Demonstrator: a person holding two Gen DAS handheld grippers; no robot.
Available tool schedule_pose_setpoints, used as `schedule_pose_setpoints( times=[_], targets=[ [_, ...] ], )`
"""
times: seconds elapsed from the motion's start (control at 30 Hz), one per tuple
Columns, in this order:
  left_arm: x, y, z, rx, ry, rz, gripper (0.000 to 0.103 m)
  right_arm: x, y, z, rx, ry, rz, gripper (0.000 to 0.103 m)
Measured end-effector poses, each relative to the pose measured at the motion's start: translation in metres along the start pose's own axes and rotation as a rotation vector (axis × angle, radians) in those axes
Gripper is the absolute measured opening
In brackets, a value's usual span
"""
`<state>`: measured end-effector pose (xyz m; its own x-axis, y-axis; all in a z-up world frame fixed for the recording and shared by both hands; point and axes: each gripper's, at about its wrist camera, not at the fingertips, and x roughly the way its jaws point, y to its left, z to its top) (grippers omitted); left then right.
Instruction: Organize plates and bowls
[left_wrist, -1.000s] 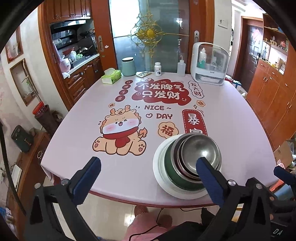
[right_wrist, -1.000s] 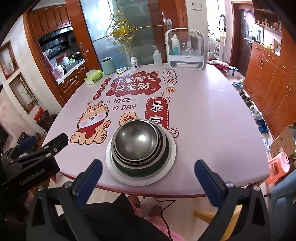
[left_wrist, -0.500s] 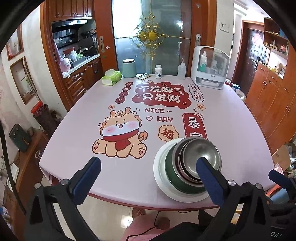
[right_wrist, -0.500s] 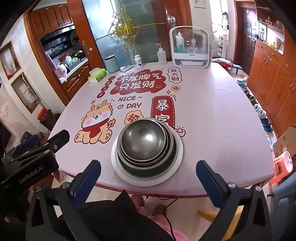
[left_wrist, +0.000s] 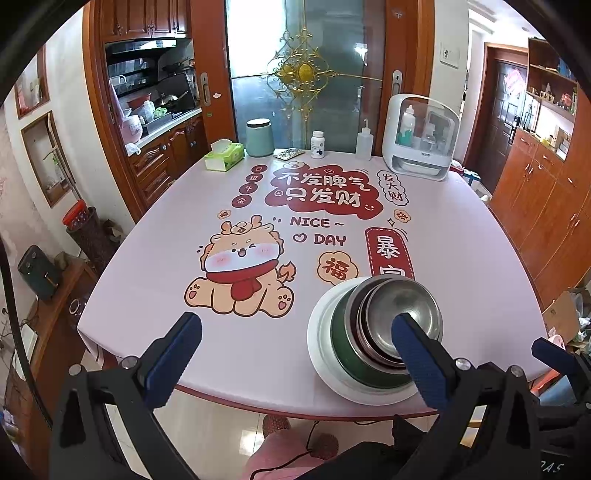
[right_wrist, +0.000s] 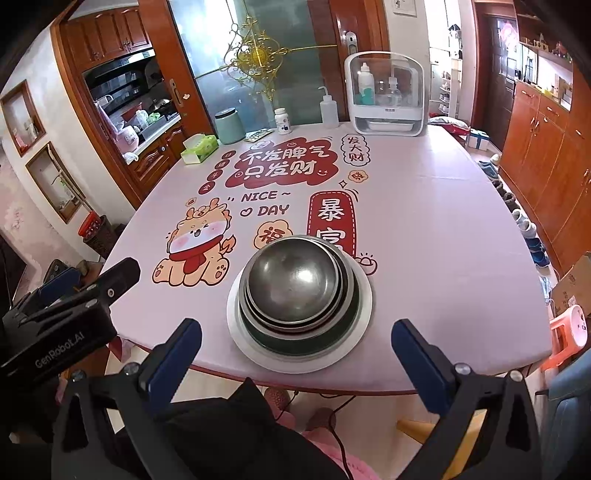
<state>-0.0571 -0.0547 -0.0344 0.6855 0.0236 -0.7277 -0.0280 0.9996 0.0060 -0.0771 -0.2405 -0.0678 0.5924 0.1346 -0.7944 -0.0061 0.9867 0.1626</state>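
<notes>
The nested steel bowls (right_wrist: 295, 284) on their white plate (right_wrist: 236, 332) sit dead ahead of the right tongs (right_wrist: 295, 350) — nearer than the left tongs (left_wrist: 295, 350), which have the stack off to their right — both spread wide and empty.

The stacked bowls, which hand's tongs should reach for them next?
Probably right. The right tongs are open and centred on the stacked bowls; the left tongs are aimed beside them.

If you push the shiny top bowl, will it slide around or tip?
The top metal bowl sits nested in bigger bowls on a white plate, so it probably rocks rather than tips. Its smooth steel looks slippery, so it may slide.
</notes>
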Motion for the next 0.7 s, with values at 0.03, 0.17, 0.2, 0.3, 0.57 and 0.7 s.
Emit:
schedule_pose_setpoints(
  times=[0.03,0.17,0.2,0.3,0.57,0.7],
  targets=[
    [0.0,0.0,0.0,0.0,0.0,-0.001,0.102,0.0,0.0,0.0,0.0,0.001,0.001,0.103],
    [0.0,-0.002,0.001,0.0,0.002,-0.002,0.102,0.001,-0.001,0.0,0.003,0.001,-0.002,0.103],
    [0.0,-0.003,0.001,0.0,0.002,-0.003,0.102,0.001,-0.001,0.0,0.006,0.003,-0.002,0.103],
    [0.001,-0.006,0.002,0.005,0.003,-0.007,0.102,0.003,-0.005,0.0,0.011,0.007,-0.002,0.103],
    [0.005,-0.017,0.004,0.018,0.01,-0.014,0.102,0.007,-0.014,0.001,0.023,0.015,-0.007,0.103],
    [0.006,-0.018,0.004,0.018,0.015,-0.012,0.102,0.007,-0.016,0.002,0.027,0.022,-0.006,0.103]
  ],
)
